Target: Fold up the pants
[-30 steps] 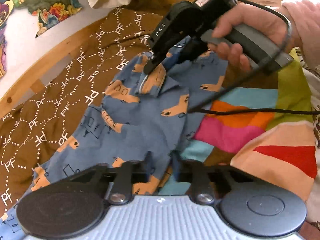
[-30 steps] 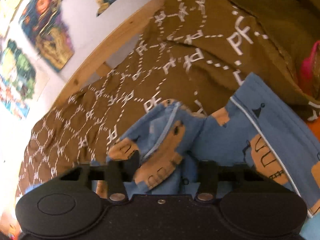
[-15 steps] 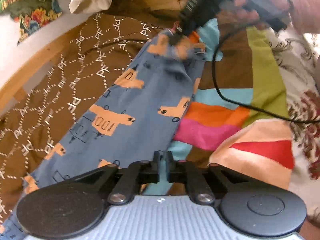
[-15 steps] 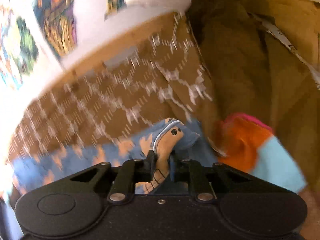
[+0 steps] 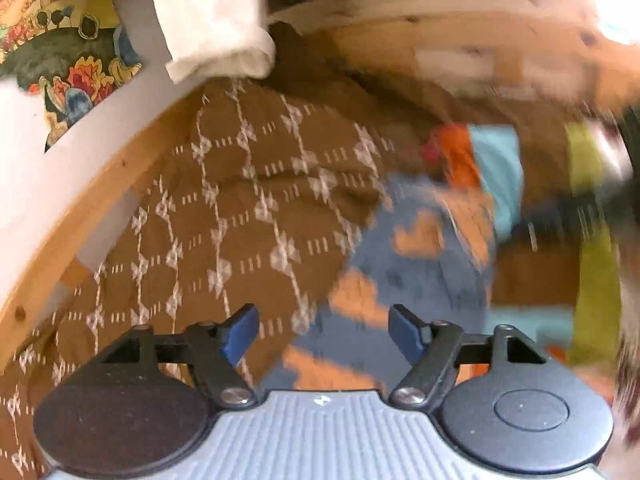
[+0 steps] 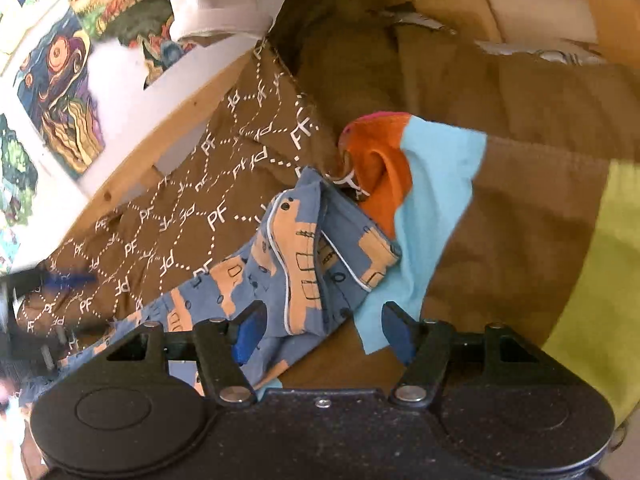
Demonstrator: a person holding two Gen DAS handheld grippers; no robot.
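Both tools stand spread, jaws just opened and empty: left tool [image 5: 323, 334], right tool [image 6: 320, 328]. The blue printed pants [image 6: 296, 264] lie crumpled at lower centre, across the brown patterned bedspread [image 6: 192, 216] and colourful patchwork blanket [image 6: 436, 200].

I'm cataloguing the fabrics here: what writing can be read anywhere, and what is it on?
"PF": repeated in white, linked by dotted lines, on the brown bedcover.
Left wrist view: the same print is too blurred to read.
Blue pants: drawings only, no words.
Wall pictures: no legible text.
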